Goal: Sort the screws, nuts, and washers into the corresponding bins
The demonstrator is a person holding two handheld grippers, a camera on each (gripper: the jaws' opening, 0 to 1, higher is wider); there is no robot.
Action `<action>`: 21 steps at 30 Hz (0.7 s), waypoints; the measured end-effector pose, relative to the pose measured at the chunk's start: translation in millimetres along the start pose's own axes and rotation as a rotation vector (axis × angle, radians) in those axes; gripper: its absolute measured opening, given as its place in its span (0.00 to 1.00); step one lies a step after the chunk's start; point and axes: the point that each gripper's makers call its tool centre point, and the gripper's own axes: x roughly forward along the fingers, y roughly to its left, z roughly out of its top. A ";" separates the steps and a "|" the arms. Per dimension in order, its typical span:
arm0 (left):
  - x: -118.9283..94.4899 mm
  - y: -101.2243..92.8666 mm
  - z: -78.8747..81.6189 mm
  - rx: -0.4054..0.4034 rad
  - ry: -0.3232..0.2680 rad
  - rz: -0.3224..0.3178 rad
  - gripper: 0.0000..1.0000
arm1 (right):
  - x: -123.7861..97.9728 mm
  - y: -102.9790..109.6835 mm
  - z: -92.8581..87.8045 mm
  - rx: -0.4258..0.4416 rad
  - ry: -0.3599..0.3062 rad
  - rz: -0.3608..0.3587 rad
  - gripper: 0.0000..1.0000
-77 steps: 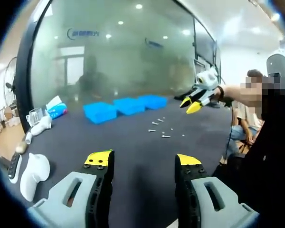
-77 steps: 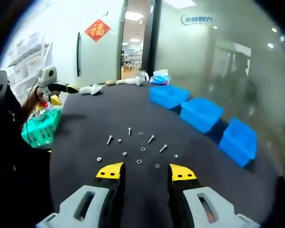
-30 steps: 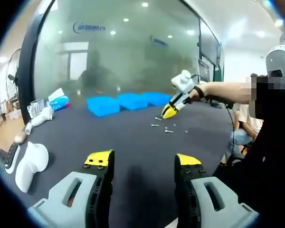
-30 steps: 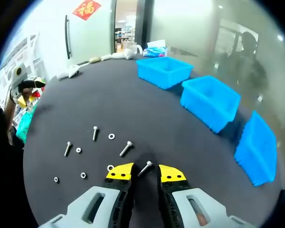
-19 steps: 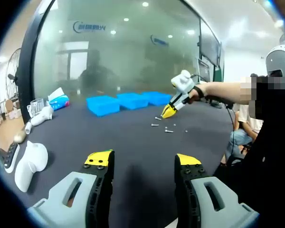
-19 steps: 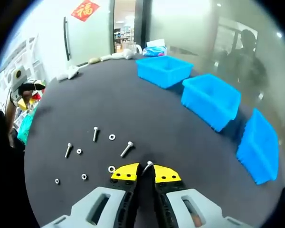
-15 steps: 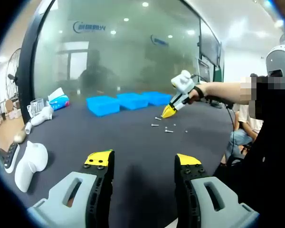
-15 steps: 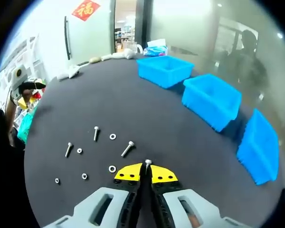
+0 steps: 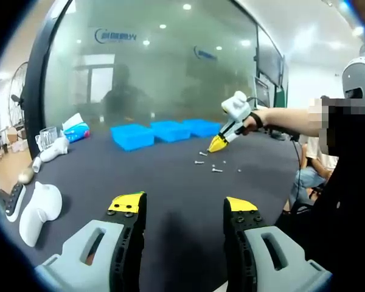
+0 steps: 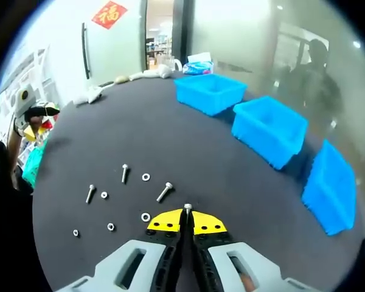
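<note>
Pinching down at the 6 o'clock edge of the right gripper view, the right claw has its yellow-tipped jaws together on a small silver screw, whose head pokes up just above the tips. Over in the left gripper view that same claw shows at 2 o'clock, nose down on the dark grey worktop beside the scattered hardware. The left claw hangs well back from the action, jaws apart, nothing between them.

Loose on the worktop at about 9 o'clock of the held screw lie three more silver screws plus a handful of small silver nuts and washers. Three bright blue plastic bins wait in a row from 12 to 3 o'clock, well apart from the pile.

My read: this screw is light, rigid steel, and slick and round, so it could roll or twist out of a flat pinch; gripping across the shank just under the head looks safest. The flat washers should be harder, lying flush on the surface.

How much of the shank sits inside the jaws is hidden. The ring-shaped pieces are too small to tell nuts from washers, and the bins' interiors are out of sight, so which bin takes screws can't be told.
</note>
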 end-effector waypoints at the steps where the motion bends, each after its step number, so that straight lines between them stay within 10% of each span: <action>1: 0.0 -0.2 0.0 0.000 0.000 0.000 0.49 | -2.1 -0.1 0.6 0.003 -0.010 -0.001 0.01; 21: -1.1 6.2 15.2 -0.023 -0.056 0.041 0.49 | -92.5 -18.3 7.9 0.152 -0.387 -0.177 0.01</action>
